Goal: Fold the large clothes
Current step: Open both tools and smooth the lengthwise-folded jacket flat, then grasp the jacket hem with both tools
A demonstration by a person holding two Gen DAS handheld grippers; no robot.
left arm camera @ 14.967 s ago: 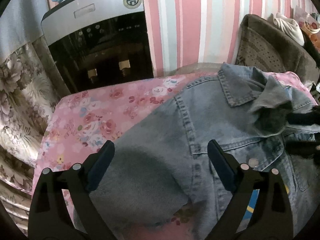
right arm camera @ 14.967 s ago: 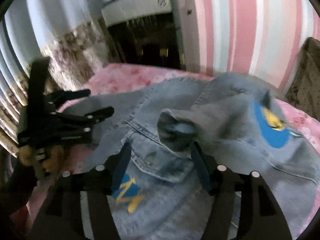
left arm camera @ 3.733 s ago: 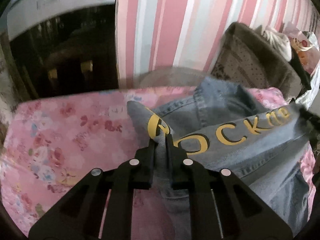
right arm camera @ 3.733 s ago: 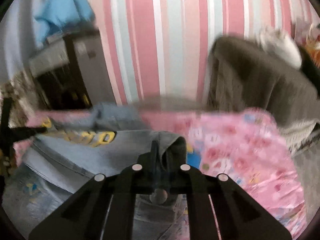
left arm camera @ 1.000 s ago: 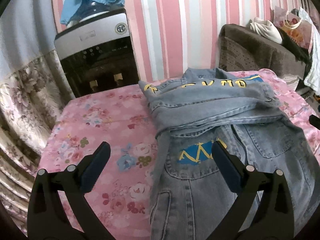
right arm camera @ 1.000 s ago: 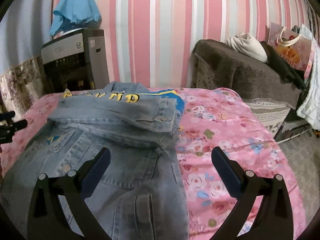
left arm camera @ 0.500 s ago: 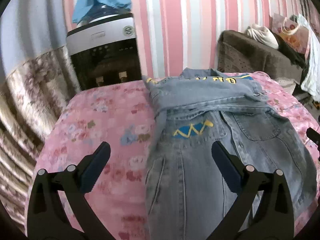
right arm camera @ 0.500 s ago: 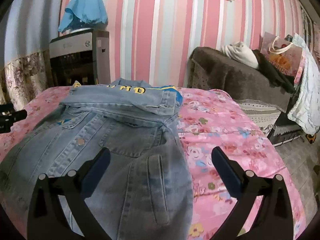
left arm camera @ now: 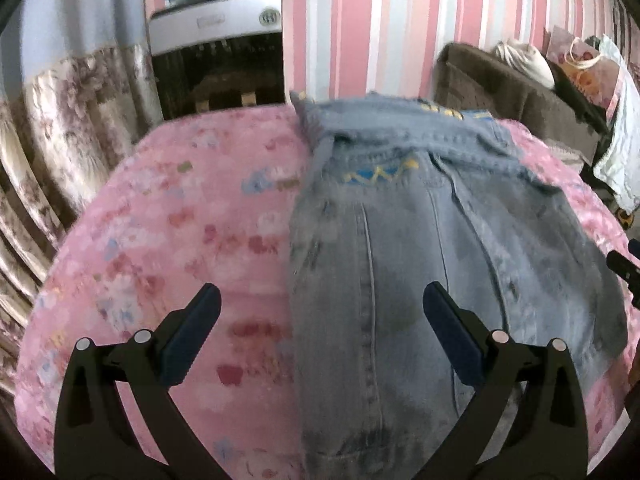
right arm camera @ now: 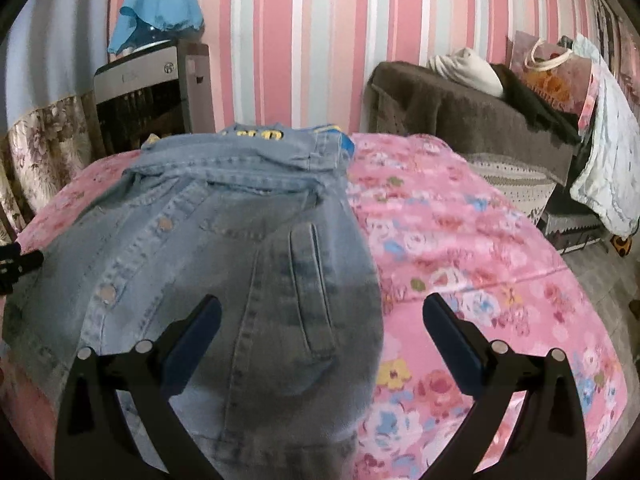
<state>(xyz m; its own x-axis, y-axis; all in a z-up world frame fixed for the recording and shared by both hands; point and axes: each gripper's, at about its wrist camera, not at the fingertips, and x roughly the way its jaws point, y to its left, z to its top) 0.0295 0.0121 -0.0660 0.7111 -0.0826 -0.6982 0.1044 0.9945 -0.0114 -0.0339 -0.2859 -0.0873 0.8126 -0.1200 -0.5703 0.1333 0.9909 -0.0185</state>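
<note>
Compared with the views from half a second ago, we see both tools lower and closer to the near hem of the denim jacket (left arm camera: 420,248), so the garment fills more of each frame; compared with 3.7 seconds ago, when each tool was clamped on denim, neither holds anything now. We see the left gripper (left arm camera: 320,304) with its fingers spread wide, empty, straddling the jacket's left edge: one blue pad (left arm camera: 188,336) sits over the pink floral bedspread (left arm camera: 168,220), the other over denim. We see the right gripper (right arm camera: 320,312) equally wide apart and empty, straddling the jacket's right edge, with one pad over denim and the other over the bedspread. The jacket lies flat on the bedspread, front side up, with snap buttons (right arm camera: 107,293) and a welt pocket (right arm camera: 312,280) visible in the right wrist view. Its long axis runs from the near hem toward the striped wall (right arm camera: 304,40), and the collar end points away from us. At that far end the sleeves lie folded across the chest, showing yellow lettering (right arm camera: 256,135). Beyond the bed we see a water dispenser (right arm camera: 148,92) with a blue cloth (right arm camera: 160,4) on top, and a brown sofa (right arm camera: 460,116) to the right.
</note>
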